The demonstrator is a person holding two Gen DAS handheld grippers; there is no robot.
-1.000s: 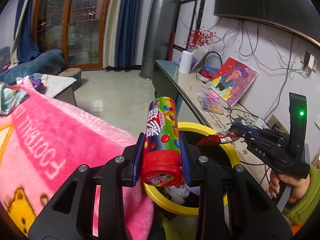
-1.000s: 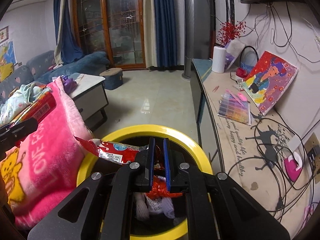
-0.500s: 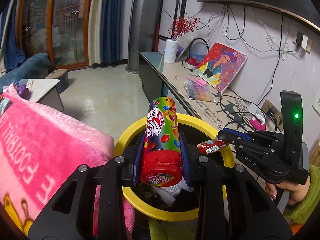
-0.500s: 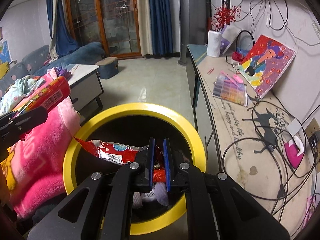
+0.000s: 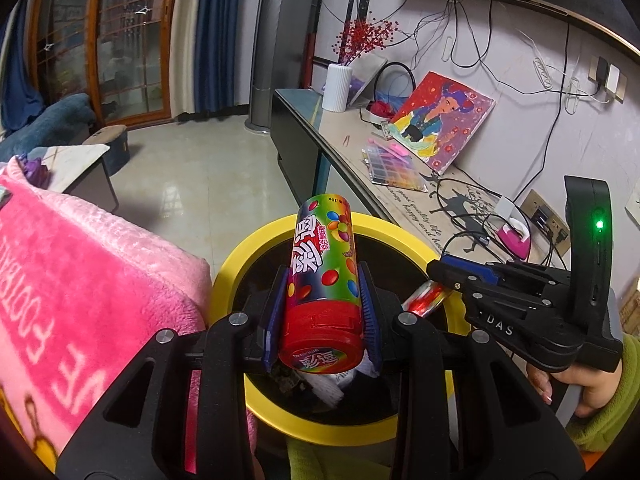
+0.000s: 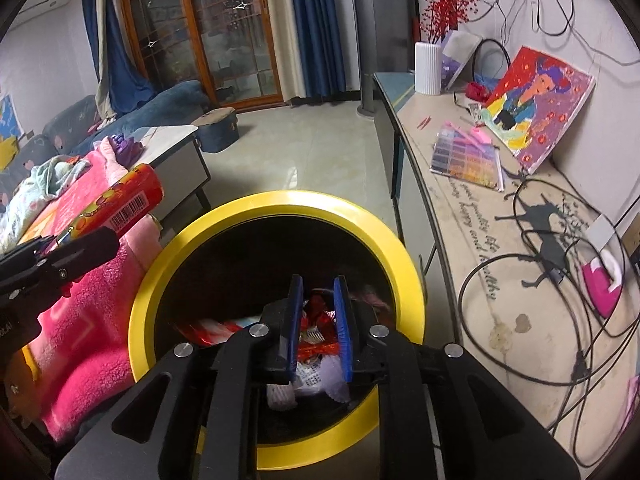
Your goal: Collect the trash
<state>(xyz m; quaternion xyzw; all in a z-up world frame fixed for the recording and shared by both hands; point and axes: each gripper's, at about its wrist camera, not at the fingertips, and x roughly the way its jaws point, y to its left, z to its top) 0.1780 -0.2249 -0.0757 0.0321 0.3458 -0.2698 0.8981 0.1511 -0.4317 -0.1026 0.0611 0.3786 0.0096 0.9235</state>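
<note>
— What is the left gripper (image 5: 322,316) doing?
— Clamping the candy tube (image 5: 323,292) above the yellow bin's rim (image 5: 256,240).
— And the right gripper (image 6: 319,330)?
— Hanging over the bin with fingers parted, wrappers (image 6: 316,350) lying below.

One candy tube (image 5: 322,280), one yellow-rimmed bin (image 6: 276,205), two grippers, one pink blanket (image 5: 88,280), one vase (image 5: 338,87)
</note>
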